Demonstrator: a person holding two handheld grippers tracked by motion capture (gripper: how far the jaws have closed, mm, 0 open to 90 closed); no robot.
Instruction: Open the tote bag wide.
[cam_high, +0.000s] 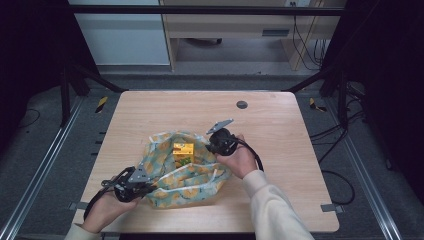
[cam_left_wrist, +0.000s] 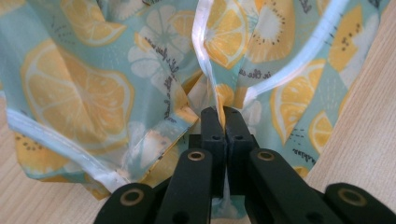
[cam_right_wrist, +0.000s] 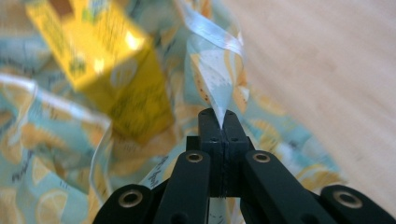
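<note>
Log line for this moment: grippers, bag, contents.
left gripper: shut on bag rim | right gripper: shut on bag rim | lemon-print bag: on table, mouth held open | yellow carton: inside bag

A light wooden table (cam_high: 280, 150) is seen, with a round dark grommet (cam_high: 242, 104) set near its far edge. Beyond it, grey floor (cam_high: 50, 150) is flanked by metal rails (cam_high: 37, 175), and cables (cam_high: 335, 135) are trailed at the right.
</note>
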